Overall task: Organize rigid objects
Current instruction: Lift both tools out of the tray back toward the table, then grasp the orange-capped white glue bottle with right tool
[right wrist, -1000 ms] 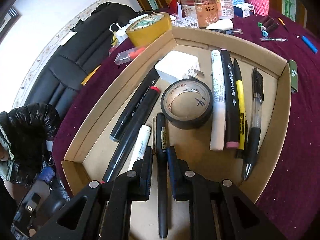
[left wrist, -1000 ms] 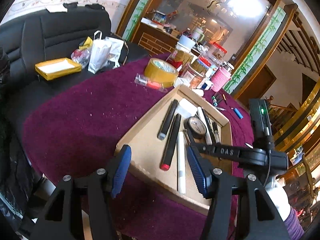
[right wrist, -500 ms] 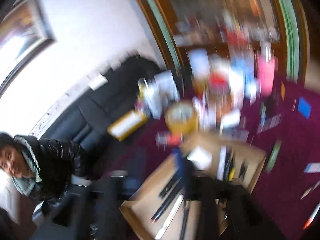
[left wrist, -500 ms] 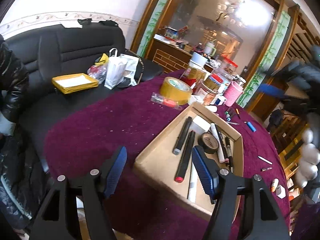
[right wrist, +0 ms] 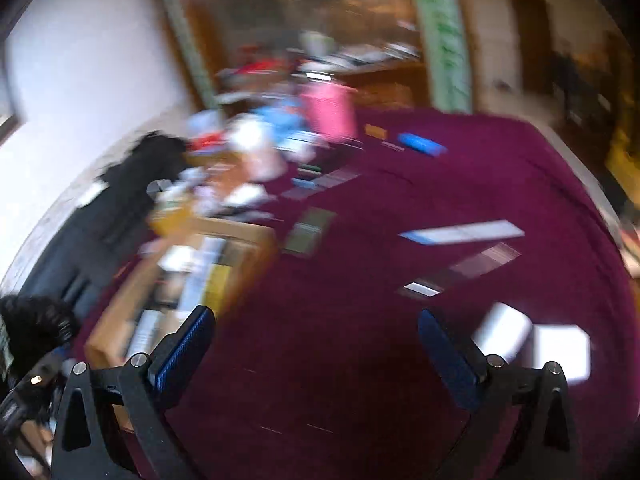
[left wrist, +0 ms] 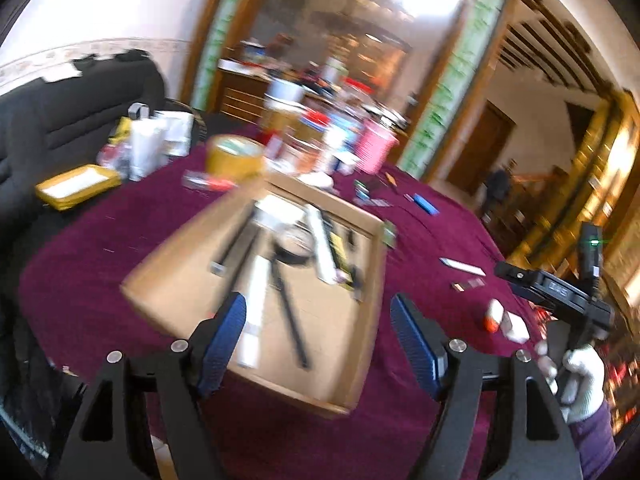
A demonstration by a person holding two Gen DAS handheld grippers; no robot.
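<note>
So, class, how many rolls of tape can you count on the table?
2: a tan roll on the cloth behind the cardboard tray, and a dark roll inside it. Blur may hide others.

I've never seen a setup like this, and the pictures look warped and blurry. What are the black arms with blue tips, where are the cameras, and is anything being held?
No robot here: a person holds a hand tool with a two-finger claw in each hand. Each tool carries a wide-angle camera looking along its fingers, hence the warping; the blur comes from motion. One picture is from the left claw, the other from the right claw. Both claws are opening, with nothing between the blue pads. Below is a purple tablecloth with a cardboard tray of pens and a tape roll. Small items lie loose on the cloth. The left view also shows the gloved hand holding the other tool.
</note>
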